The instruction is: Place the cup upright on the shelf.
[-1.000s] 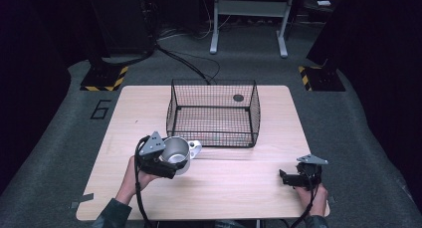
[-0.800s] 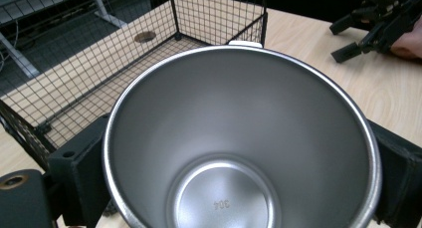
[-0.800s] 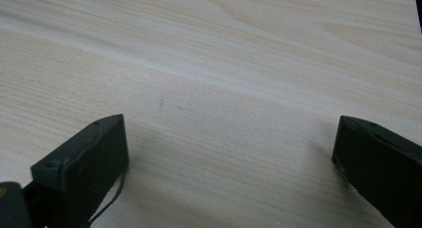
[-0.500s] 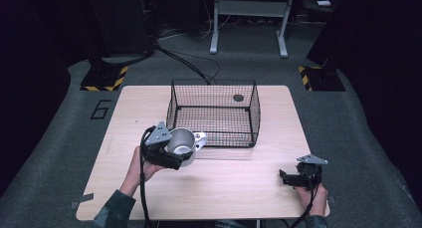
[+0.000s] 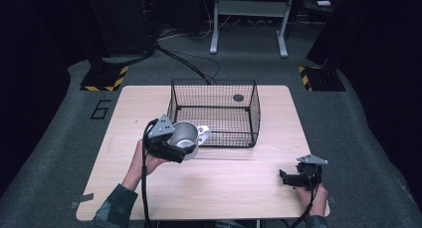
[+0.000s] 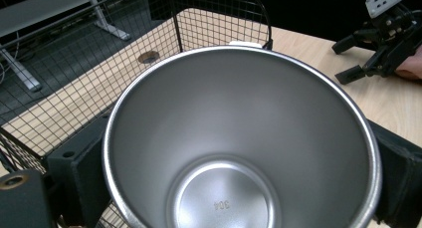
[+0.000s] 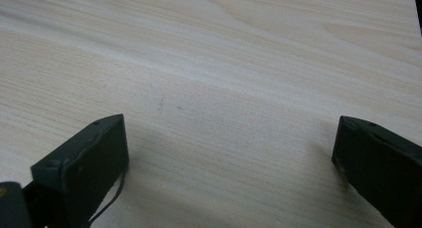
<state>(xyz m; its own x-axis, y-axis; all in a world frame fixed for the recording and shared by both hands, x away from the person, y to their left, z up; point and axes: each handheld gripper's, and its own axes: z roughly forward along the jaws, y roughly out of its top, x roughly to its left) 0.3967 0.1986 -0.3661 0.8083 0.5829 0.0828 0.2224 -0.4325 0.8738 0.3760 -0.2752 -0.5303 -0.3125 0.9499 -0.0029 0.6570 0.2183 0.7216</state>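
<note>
Lifted closer to the wire basket, the steel cup now rides in the left claw.

Left claw point(image 5: 171, 146) is clamped on the steel cup point(image 6: 239, 138), mouth tilted up, just before the wire basket point(image 5: 214, 113) ahead; right claw point(image 5: 298, 178), jaws apart, rests well off on the pale wooden desk point(image 7: 224, 63). Beyond lie dark floor and stands.
</note>
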